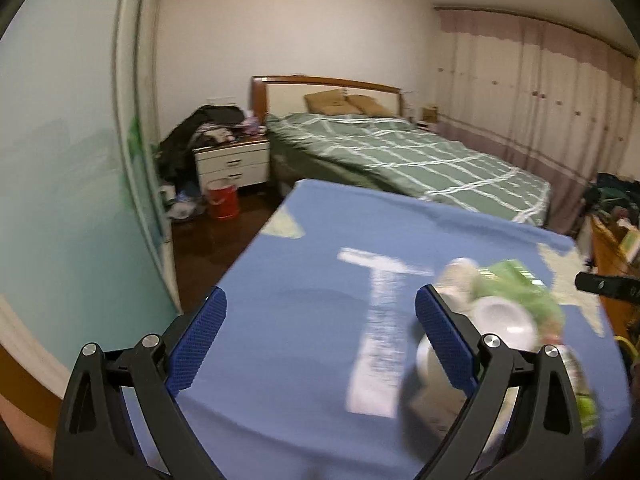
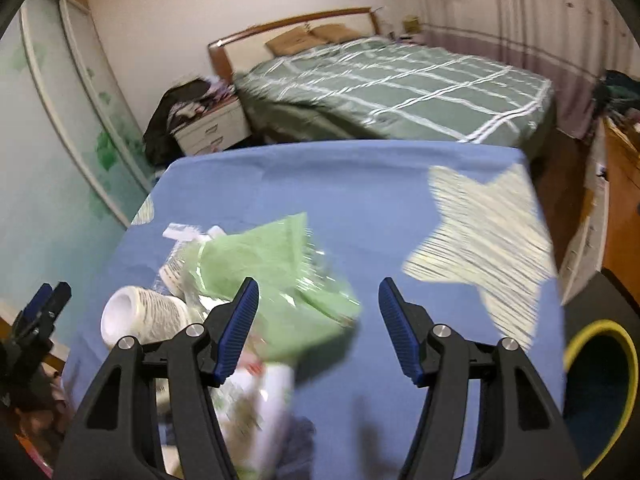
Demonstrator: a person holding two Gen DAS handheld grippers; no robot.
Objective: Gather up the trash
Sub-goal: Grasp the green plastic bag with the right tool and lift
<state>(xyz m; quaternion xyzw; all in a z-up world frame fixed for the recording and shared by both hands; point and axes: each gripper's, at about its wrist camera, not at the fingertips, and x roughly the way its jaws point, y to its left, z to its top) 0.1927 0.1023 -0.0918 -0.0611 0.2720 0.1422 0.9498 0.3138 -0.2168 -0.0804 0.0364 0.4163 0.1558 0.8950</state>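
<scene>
A pile of trash lies on a table covered by a blue cloth (image 2: 380, 184): a green plastic wrapper (image 2: 276, 264), a stack of white paper cups (image 2: 140, 316) on its side, and white printed packaging (image 2: 260, 408) nearer me. My right gripper (image 2: 318, 300) is open above the cloth, its left finger over the wrapper. My left gripper (image 1: 320, 320) is open and empty over the cloth (image 1: 300, 280); the trash pile (image 1: 512, 304) sits just beyond its right finger. The views are blurred.
A bin with a yellow rim (image 2: 600, 380) stands right of the table. A bed with a green checked cover (image 1: 400, 152) is behind. A white nightstand (image 1: 232, 164) and a red bucket (image 1: 222, 200) stand at the back left. A wardrobe (image 1: 60, 160) lines the left.
</scene>
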